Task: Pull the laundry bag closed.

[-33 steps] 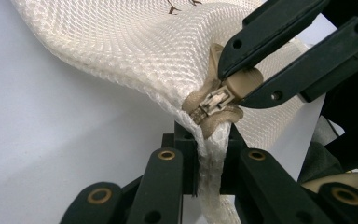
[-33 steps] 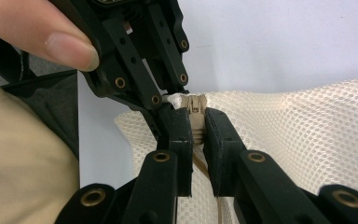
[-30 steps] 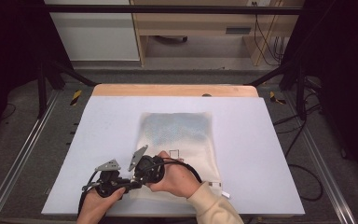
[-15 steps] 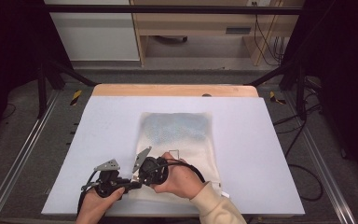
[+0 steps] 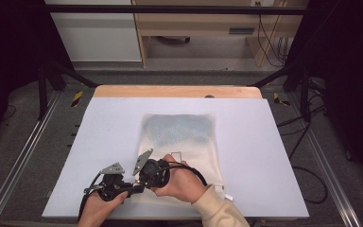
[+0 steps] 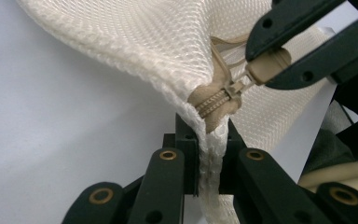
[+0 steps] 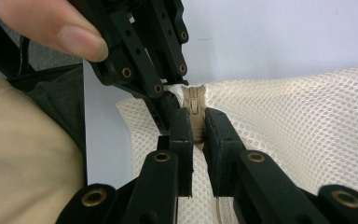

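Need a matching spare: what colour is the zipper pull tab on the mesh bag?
Tan, darker than the cream mesh laundry bag; the flat zipper pull tab shows best in the left gripper view.

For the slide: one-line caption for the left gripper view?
Left gripper clamps mesh bag corner; right gripper pinches zipper pull.

Cream mesh bag, tan zipper, black grippers, white table
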Action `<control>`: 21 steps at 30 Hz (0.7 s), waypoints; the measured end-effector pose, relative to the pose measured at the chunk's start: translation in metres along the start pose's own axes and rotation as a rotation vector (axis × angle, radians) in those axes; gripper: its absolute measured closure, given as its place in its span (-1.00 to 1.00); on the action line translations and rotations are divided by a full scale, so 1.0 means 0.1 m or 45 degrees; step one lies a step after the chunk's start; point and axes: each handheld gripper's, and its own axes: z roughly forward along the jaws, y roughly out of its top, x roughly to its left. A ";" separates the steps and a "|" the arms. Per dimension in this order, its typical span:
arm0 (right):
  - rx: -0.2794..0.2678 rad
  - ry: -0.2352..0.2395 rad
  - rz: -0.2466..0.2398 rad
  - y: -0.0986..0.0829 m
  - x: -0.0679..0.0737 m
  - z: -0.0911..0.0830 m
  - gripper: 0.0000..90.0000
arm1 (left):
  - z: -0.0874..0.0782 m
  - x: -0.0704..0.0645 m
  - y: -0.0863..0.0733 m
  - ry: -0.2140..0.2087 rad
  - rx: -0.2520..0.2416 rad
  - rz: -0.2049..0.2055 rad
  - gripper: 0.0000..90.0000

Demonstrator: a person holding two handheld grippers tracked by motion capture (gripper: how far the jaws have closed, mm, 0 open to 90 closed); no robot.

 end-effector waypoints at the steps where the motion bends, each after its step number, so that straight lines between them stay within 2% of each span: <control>1: -0.001 -0.002 -0.002 0.00 0.00 0.00 0.83 | 0.00 0.00 0.00 0.001 -0.005 0.001 0.85; 11: 0.060 -0.018 0.016 -0.04 0.01 0.05 0.83 | -0.05 -0.01 0.03 -0.012 -0.020 0.002 0.85; 14: 0.068 -0.025 0.023 -0.04 0.02 0.04 0.83 | -0.06 -0.01 0.03 -0.039 -0.032 -0.016 0.85; 16: 0.075 -0.031 0.023 -0.05 0.02 0.04 0.83 | -0.06 -0.01 0.03 -0.039 -0.036 -0.015 0.85; 18: 0.063 -0.041 0.022 -0.04 0.02 0.02 0.83 | -0.08 -0.01 0.04 -0.018 -0.024 0.005 0.85; 19: 0.053 -0.025 0.031 -0.04 0.02 0.02 0.83 | -0.08 -0.01 0.04 -0.027 -0.029 -0.001 0.85; 21: 0.088 -0.037 0.015 -0.03 0.04 0.01 0.83 | -0.07 -0.03 0.04 -0.030 -0.023 0.004 0.85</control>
